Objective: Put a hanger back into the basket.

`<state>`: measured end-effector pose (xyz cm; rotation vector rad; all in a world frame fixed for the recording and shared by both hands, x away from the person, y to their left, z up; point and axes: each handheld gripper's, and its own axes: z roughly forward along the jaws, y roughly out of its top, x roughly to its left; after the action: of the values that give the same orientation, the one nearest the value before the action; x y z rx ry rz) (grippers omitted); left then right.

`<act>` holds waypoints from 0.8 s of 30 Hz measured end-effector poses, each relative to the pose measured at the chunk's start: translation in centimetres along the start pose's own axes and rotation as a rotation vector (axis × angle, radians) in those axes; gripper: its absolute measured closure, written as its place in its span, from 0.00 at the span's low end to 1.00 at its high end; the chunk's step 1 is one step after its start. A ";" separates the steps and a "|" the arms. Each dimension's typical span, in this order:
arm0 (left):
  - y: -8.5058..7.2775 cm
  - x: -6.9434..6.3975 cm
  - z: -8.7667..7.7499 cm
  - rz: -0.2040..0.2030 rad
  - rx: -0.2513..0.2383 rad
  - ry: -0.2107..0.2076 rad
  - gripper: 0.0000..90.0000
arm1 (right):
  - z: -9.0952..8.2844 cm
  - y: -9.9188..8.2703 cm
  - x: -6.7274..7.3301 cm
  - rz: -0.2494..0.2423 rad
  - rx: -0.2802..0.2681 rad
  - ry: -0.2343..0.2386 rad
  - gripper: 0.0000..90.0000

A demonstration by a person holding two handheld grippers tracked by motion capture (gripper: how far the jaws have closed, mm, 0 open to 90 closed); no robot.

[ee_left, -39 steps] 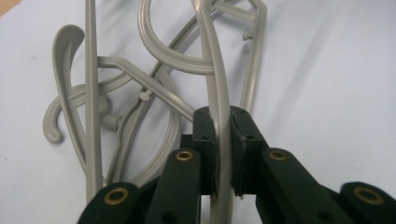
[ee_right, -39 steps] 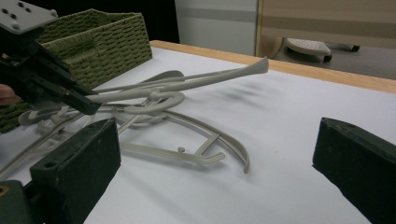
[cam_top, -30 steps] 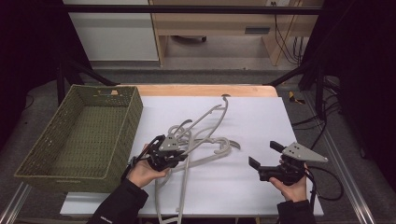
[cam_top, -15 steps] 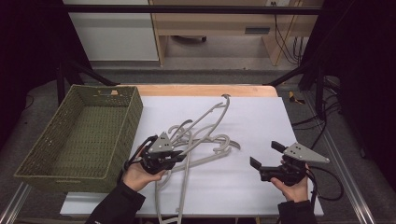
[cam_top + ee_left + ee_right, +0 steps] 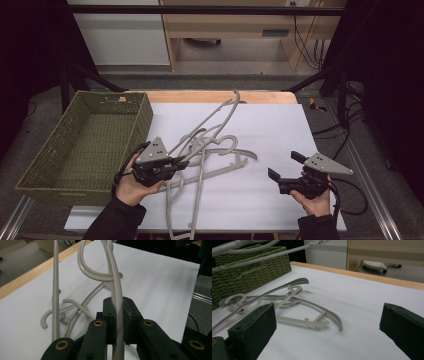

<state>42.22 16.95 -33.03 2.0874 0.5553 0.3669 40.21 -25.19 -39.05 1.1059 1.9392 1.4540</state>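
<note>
- No readable brand, label or writing on any item.
- Left hand-held gripper [image 5: 182, 162] clamped on a grey hanger [image 5: 117, 302], lifted clear of the table [image 5: 310, 125] near the front left.
- More grey hangers [image 5: 227, 150] tangled flat at the middle.
- Right hand-held gripper [image 5: 282, 165] held with jaws wide apart and empty, front right.
- White sheet over a wooden top; green woven basket [image 5: 60, 160] at left.
- Dark room behind, pale cabinets, cables.

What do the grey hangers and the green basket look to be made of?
The hangers: probably moulded plastic, matte light grey, with smooth rounded bars and small moulded pegs. The basket: woven fibre, maybe seagrass or paper cord, olive green and dull, with a ribbed weave plain along its wall in the right gripper view.
</note>
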 end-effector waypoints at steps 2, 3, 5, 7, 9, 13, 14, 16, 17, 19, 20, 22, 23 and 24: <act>0.2 0.2 -0.6 0.001 -0.016 0.006 0.91 | 0.1 0.0 0.0 -0.001 0.001 0.002 0.01; 0.3 0.4 -1.2 0.005 -0.019 0.010 0.91 | 0.1 0.0 0.0 -0.001 0.002 0.002 0.01; 0.4 0.6 -1.5 0.007 -0.019 0.014 0.91 | 0.1 0.0 0.0 -0.004 0.004 0.002 0.01; 0.6 1.0 -2.1 0.005 -0.017 0.021 0.91 | 0.1 0.0 0.0 -0.003 0.003 0.002 0.01; 0.9 1.5 -2.7 0.004 -0.011 0.026 0.91 | 0.1 0.0 0.0 -0.002 0.001 -0.001 0.01; 1.1 2.8 -3.8 -0.003 -0.009 0.033 0.91 | 0.1 0.0 0.0 -0.003 0.002 0.001 0.01; 1.2 3.4 -4.4 -0.006 -0.002 0.044 0.91 | 0.1 0.0 0.0 -0.003 0.003 0.000 0.01; 1.2 3.7 -4.7 -0.010 0.006 0.049 0.91 | 0.1 0.0 0.0 -0.004 0.004 0.000 0.01; 1.1 4.1 -4.9 -0.013 0.009 0.058 0.91 | 0.1 0.0 0.0 -0.004 0.004 -0.001 0.01; 0.9 4.8 -5.5 -0.021 0.021 0.076 0.91 | 0.1 0.0 0.0 -0.003 0.005 0.001 0.01; 0.8 5.1 -5.8 -0.021 0.026 0.086 0.91 | 0.1 0.0 0.0 -0.003 0.005 0.001 0.01; 0.4 6.1 -6.7 -0.035 0.034 0.113 0.91 | 0.2 -0.1 0.1 -0.003 0.006 -0.003 0.01; 0.4 6.1 -6.7 -0.035 0.034 0.113 0.91 | 0.2 -0.1 0.1 -0.003 0.006 -0.003 0.01; 0.2 6.4 -7.0 -0.033 0.038 0.125 0.91 | 0.2 -0.1 0.1 -0.002 0.007 -0.002 0.01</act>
<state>44.48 25.11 -28.77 2.0991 0.6746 0.4731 40.33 -25.01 -39.18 1.1072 1.9448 1.4455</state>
